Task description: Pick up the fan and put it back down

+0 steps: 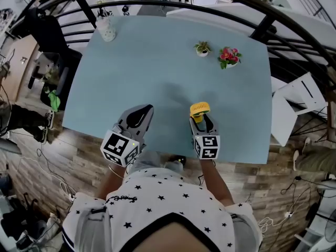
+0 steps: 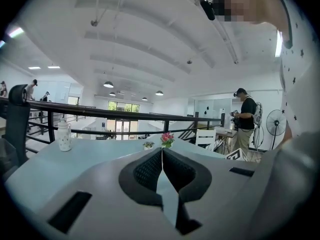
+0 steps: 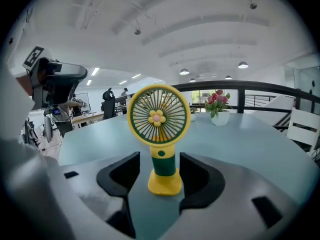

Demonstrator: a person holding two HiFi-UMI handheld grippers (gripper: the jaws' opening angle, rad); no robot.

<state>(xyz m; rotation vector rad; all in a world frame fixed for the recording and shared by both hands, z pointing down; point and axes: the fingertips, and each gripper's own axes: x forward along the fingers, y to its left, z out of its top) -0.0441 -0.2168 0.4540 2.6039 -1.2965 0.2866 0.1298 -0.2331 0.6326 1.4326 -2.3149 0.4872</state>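
I am holding the right gripper [image 1: 202, 123] with its jaws wide apart on either side of the fan [image 3: 158, 134], which is standing upright on the tabletop [image 1: 157, 67] close to its near edge, right of the middle (the pads are not touching its green stem). My left gripper [image 1: 148, 109] is hovering over that same edge, jaws pressed together on nothing.

The head view looks steeply down over the table [image 1: 157, 62]. Each gripper view sits low, facing across it (the right one close to the fan [image 3: 159, 134]); all share the pink flowers [image 1: 229, 55].
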